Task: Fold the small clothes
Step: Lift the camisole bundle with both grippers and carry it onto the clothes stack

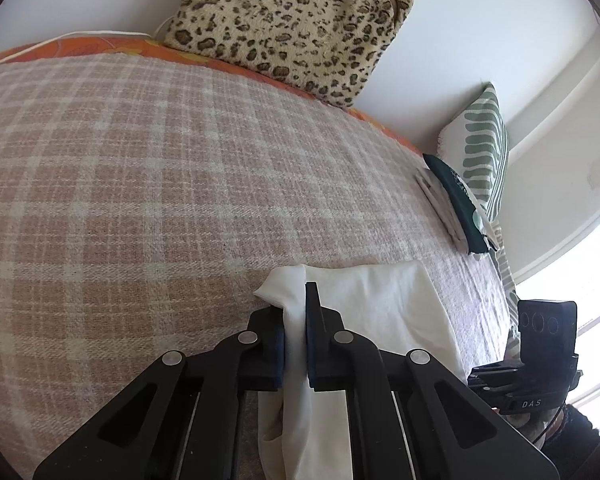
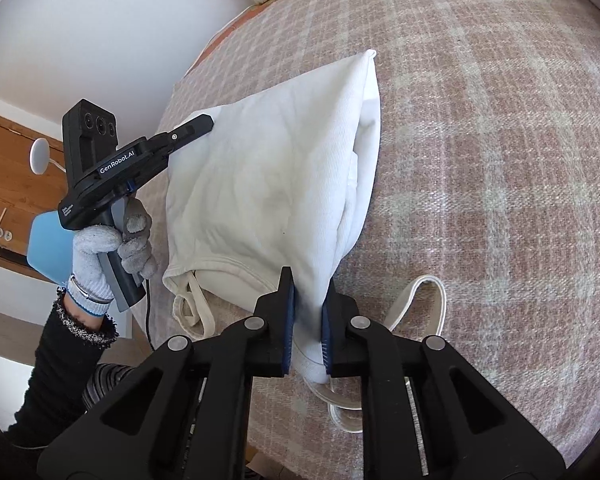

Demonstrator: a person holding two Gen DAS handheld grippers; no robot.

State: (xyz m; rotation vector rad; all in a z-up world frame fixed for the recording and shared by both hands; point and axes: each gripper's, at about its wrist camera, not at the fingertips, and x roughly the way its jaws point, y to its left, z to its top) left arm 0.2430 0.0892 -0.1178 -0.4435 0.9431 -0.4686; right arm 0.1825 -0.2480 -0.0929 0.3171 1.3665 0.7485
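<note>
A small white garment [image 2: 268,184] with shoulder straps [image 2: 416,296] lies partly folded on the pink plaid blanket [image 2: 500,160]. My right gripper [image 2: 308,308] is shut on the garment's near edge by the straps. My left gripper [image 1: 296,320] is shut on a bunched side edge of the same white garment [image 1: 380,300]. In the right wrist view the left gripper [image 2: 196,128] shows at the garment's left edge, held by a gloved hand [image 2: 108,248]. The right gripper's body [image 1: 540,360] shows at the right edge of the left wrist view.
A leopard-print cushion [image 1: 292,28] leans on the wall at the far side. A green-and-white pillow [image 1: 484,148] and a small stack of folded clothes with a dark green one on top [image 1: 456,204] sit at the far right of the bed. The blanket [image 1: 140,180] stretches left.
</note>
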